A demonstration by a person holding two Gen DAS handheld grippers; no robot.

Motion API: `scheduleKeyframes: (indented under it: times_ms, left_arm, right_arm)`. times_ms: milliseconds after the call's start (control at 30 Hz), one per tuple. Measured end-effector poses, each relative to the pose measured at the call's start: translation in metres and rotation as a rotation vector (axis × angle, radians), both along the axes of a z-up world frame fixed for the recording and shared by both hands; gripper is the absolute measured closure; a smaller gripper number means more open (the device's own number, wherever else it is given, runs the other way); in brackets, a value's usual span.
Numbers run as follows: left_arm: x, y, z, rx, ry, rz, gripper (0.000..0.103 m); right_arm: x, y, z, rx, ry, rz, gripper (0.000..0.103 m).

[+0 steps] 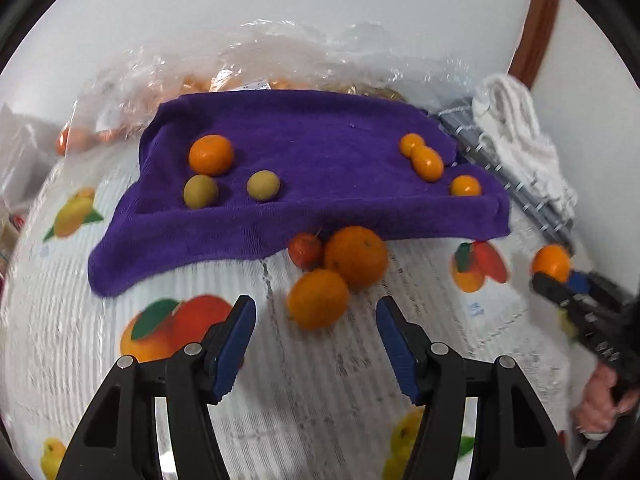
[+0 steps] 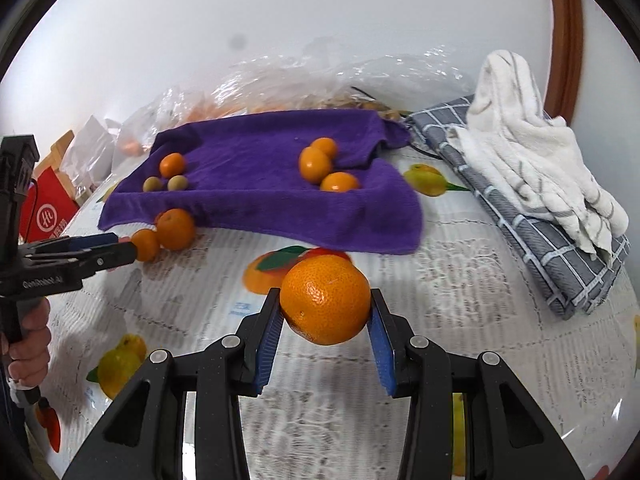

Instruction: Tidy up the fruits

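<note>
Your right gripper (image 2: 325, 320) has its jaws clamped on a mandarin (image 2: 325, 298), held above the desk (image 2: 440, 300) in front of the purple towel (image 2: 256, 192). Your left gripper (image 1: 316, 312) hovers with jaws apart just before two oranges (image 1: 318, 298) at the towel's front edge.

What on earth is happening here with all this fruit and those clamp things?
A person is sorting fruit with a hand-held gripper in each hand. The right hand-held gripper is shut on an orange, held above the table. The left hand-held gripper is open, pointed at two oranges and a small red fruit lying just off the purple towel. On the towel, three small orange fruits sit on one side, and an orange with two green fruits on the other.
</note>
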State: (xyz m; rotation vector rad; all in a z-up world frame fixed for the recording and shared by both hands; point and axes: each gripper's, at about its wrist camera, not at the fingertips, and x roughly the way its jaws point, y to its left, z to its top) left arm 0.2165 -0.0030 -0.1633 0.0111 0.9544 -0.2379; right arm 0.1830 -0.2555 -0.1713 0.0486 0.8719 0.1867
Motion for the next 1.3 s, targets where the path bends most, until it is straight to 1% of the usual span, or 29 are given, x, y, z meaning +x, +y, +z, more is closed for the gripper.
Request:
scheduleKeyframes:
  times_ms: [33, 67, 100, 133, 167, 200, 267, 367, 500, 600, 767, 867, 1000, 1300]
  left_arm:
    - [0.003, -0.003, -0.001, 0.013, 0.000, -0.003, 0.046]
    - [0.005, -0.006, -0.002, 0.014, 0.005, -0.011, 0.055]
    - [0.006, -0.008, -0.003, 0.009, 0.010, -0.021, 0.061]
    - [0.008, -0.010, -0.004, 0.012, 0.010, -0.025, 0.061]
    - [0.009, -0.012, -0.004, 0.028, -0.001, -0.026, 0.068]
    - [0.010, -0.015, -0.004, 0.039, -0.004, -0.031, 0.068]
    - [0.009, -0.013, -0.003, 0.034, -0.007, -0.037, 0.068]
    - [0.005, -0.001, 0.003, 0.003, -0.010, -0.014, 0.068]
    - [-0.001, 0.020, 0.016, -0.033, -0.030, 0.031, 0.069]
    - [0.002, 0.029, 0.030, -0.042, -0.042, 0.043, 0.068]
    - [0.011, 0.036, 0.056, -0.033, -0.098, 0.041, 0.068]
    - [0.017, 0.039, 0.068, -0.038, -0.124, 0.043, 0.068]
    - [0.026, 0.038, 0.076, -0.044, -0.149, 0.040, 0.068]
    - [0.048, 0.036, 0.089, -0.074, -0.181, 0.055, 0.068]
  right_arm:
    - [0.001, -0.002, 0.000, 0.005, 0.002, -0.004, 0.062]
    - [0.003, -0.004, 0.001, 0.011, 0.004, -0.006, 0.061]
    - [0.005, -0.005, 0.002, 0.016, 0.005, -0.009, 0.061]
    - [0.007, -0.006, 0.002, 0.020, 0.007, -0.014, 0.061]
    - [0.009, -0.006, 0.004, 0.023, 0.008, -0.016, 0.061]
    - [0.010, -0.006, 0.004, 0.022, 0.008, -0.016, 0.061]
    - [0.013, -0.004, 0.006, 0.012, 0.006, -0.012, 0.061]
    - [0.014, -0.002, 0.008, 0.008, 0.009, -0.001, 0.062]
    - [0.016, 0.001, 0.011, 0.072, 0.030, 0.014, 0.061]
    - [0.019, 0.011, 0.014, 0.059, 0.028, 0.022, 0.062]
    - [0.029, 0.022, 0.021, 0.022, 0.020, 0.017, 0.062]
    - [0.036, 0.021, 0.026, 0.025, 0.015, -0.009, 0.062]
    - [0.044, 0.018, 0.031, 0.060, 0.015, -0.047, 0.062]
    - [0.062, 0.026, 0.047, 0.041, -0.018, -0.054, 0.061]
